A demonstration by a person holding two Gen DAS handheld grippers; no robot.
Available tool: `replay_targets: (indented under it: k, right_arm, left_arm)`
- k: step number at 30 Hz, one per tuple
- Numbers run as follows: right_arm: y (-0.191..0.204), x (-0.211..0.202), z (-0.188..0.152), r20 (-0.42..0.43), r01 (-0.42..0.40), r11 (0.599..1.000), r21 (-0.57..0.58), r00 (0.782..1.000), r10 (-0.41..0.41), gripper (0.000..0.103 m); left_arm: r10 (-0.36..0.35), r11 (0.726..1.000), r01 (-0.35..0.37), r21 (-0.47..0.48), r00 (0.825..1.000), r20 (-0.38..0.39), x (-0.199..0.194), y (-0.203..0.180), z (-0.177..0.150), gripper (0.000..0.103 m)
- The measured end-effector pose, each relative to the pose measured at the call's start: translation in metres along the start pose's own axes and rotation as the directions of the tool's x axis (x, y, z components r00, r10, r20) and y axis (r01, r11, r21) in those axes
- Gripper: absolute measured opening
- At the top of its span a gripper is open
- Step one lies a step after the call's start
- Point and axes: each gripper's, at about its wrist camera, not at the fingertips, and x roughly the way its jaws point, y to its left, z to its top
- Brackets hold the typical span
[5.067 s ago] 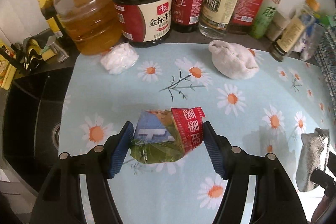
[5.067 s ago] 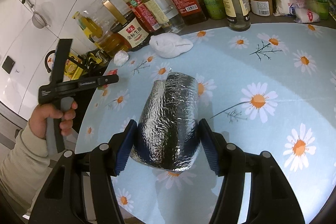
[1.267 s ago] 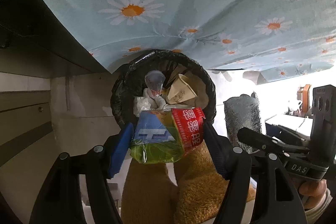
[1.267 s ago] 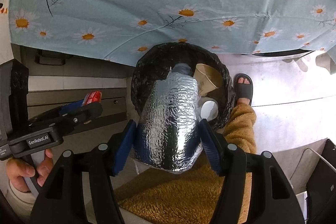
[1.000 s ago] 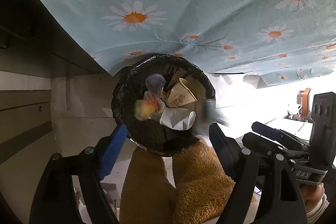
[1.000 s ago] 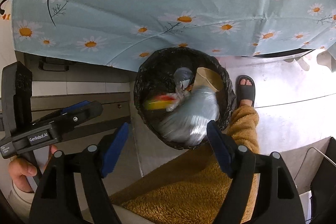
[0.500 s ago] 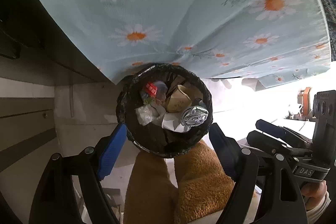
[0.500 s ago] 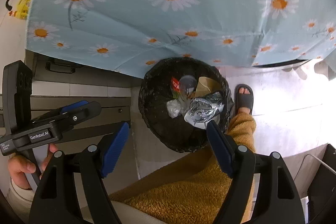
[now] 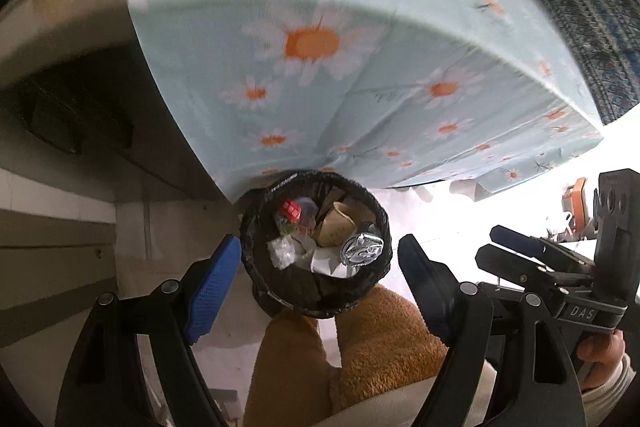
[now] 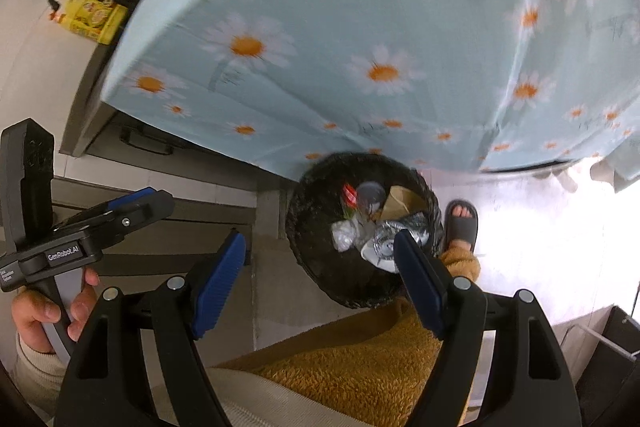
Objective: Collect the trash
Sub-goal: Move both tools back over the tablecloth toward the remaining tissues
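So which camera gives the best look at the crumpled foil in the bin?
The left wrist view: the crumpled foil lies unobstructed in the bin. In the right wrist view a finger of the right gripper partly covers the foil.

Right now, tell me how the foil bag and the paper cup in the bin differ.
The foil bag is shiny, crinkled silver; the paper cup is plain matt tan. The foil bag is crumpled out of shape; the paper cup keeps its round open mouth. The foil bag lies at the rim nearest the person's legs; the paper cup sits nearer the middle. Both lie on top of the rubbish in the black-lined bin.
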Motion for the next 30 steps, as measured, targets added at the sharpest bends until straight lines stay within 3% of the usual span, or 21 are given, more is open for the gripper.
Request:
replay_targets:
  k: [9, 17, 30]
  right_arm:
    - [0.032, -0.054, 0.014, 0.125, 0.002, 0.997, -0.082, 0.992, 0.009, 0.076]
    - [0.052, -0.102, 0.048, 0.250, 0.050, 0.981, -0.188, 0.968, -0.001, 0.076]
    - [0.047, -0.153, 0.166, 0.372, 0.111, 0.951, -0.289, 0.928, 0.004, 0.076]
  left_arm:
    - [-0.023, 0.997, 0.016, 0.073, 0.995, 0.094, -0.051, -0.014, 0.011, 0.078]
    - [-0.032, 0.994, 0.011, 0.111, 0.981, 0.192, -0.094, -0.026, 0.039, 0.078]
    - [0.008, 0.999, -0.022, 0.042, 0.952, 0.305, -0.127, -0.034, 0.121, 0.078]
